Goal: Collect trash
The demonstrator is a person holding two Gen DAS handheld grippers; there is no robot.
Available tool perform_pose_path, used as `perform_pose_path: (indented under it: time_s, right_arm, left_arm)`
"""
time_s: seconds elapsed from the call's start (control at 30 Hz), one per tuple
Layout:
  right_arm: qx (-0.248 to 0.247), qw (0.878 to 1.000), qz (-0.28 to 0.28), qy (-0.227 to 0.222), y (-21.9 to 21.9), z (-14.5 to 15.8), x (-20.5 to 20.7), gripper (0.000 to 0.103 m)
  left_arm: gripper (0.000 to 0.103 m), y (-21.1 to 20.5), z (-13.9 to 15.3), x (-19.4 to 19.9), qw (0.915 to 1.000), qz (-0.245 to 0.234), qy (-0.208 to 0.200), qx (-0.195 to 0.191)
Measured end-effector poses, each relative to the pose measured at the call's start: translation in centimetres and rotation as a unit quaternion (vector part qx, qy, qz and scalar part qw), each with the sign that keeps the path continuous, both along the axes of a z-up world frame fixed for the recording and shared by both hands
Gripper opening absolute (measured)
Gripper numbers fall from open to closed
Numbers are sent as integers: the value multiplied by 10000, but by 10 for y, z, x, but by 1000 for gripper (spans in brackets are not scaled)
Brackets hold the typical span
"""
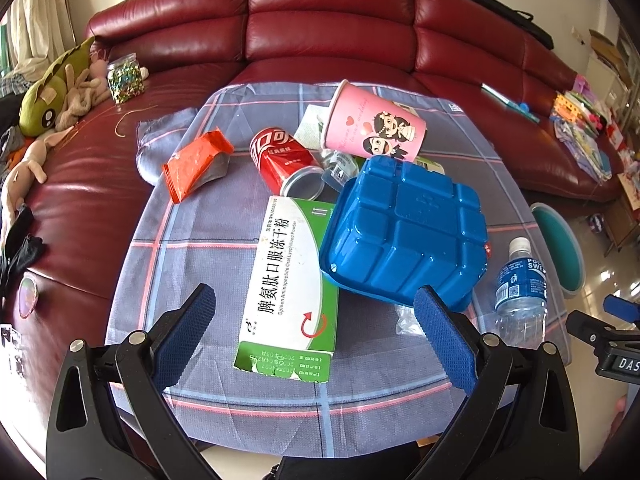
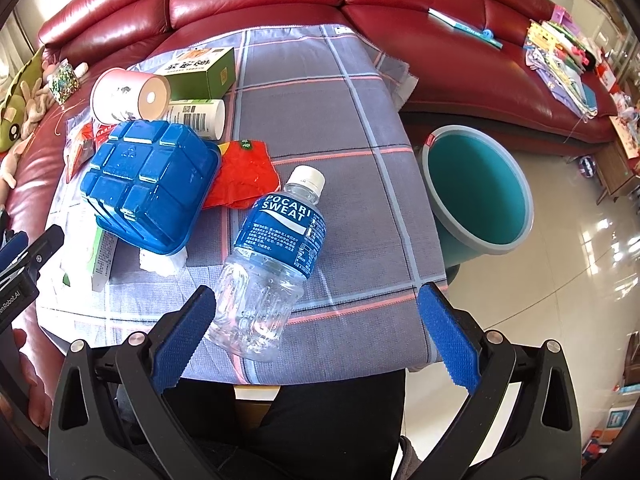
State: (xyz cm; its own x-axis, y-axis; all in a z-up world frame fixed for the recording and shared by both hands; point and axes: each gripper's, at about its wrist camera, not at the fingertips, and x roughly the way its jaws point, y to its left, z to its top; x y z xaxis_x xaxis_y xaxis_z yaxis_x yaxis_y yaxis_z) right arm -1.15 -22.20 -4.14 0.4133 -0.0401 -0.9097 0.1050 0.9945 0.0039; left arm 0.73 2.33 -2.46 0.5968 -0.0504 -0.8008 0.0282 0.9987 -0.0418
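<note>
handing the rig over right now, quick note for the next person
Left gripper: open, empty, over the green box.
Right gripper: open, empty, around the bottle's base without gripping.
Still on the cloth: bottle, blue tray, can, pink cup, orange wrapper, green box.
Bin beside the table looks empty.
Nothing collected; all left.

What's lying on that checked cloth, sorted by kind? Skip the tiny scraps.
Cardboard boxes: 2
Red wrappers: 2
Pocari Sweat bottle: 1
Red cola can: 1
Pink paper cup: 1
White canister: 1
Blue plastic container: 1
Total: 9
</note>
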Motion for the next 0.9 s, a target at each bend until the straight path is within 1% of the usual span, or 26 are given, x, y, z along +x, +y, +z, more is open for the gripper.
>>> perform_pose_path:
  time_s: [0.1,0.27,0.43,0.57,0.8,0.87,0.9]
  right_arm:
    - [13,10000,-4,30,1,-3,3,97]
    - [96,9999,13,136,3,-14,10,97]
    - [278,9994,-10,225,3,-25,21,97]
    - [349,9990,32,265,6,-32,29,97]
    - [496,9978,55,431,8,-50,41,97]
    - [553,9974,47,459,6,-54,44,91]
    - [626,9969,67,476,5,-57,45,83]
  left_arm:
    - [99,4,-3,2,10000,-10,4,18]
    - [100,13,-14,7,9999,-28,125,-24]
    - [100,17,-25,12,9992,-206,285,-178]
    - [100,14,-28,15,9989,-367,288,-95]
    - [100,15,-34,25,9977,-491,433,-166]
    - [100,15,-34,29,9973,-521,470,-215]
    - [99,14,-33,31,9971,-551,475,-217]
